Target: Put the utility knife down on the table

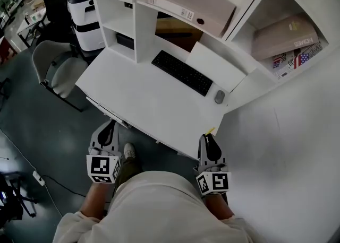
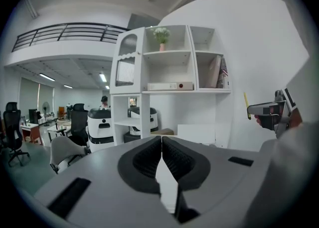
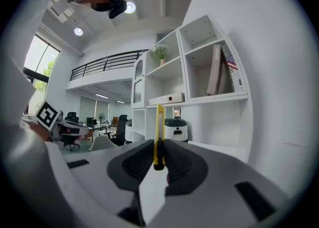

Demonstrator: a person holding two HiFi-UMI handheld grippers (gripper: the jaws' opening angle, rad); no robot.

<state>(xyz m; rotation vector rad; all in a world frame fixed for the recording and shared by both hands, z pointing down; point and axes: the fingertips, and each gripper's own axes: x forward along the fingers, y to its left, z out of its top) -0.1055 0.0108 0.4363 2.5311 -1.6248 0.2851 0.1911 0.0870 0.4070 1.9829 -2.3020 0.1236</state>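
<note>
Right gripper view: the right gripper (image 3: 158, 165) is clamped on the yellow knife (image 3: 159, 127), which stands upright between its pads, up in the air right at the near edge of the table (image 1: 143, 104). The left gripper (image 2: 162, 147) has its jaws pinched together on nothing, facing the shelf (image 2: 169, 67).

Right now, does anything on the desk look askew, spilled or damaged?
Nothing stands out: keyboard and mouse lie tidy on the white desk; the yellow utility knife stands clamped upright in the right gripper.
</note>
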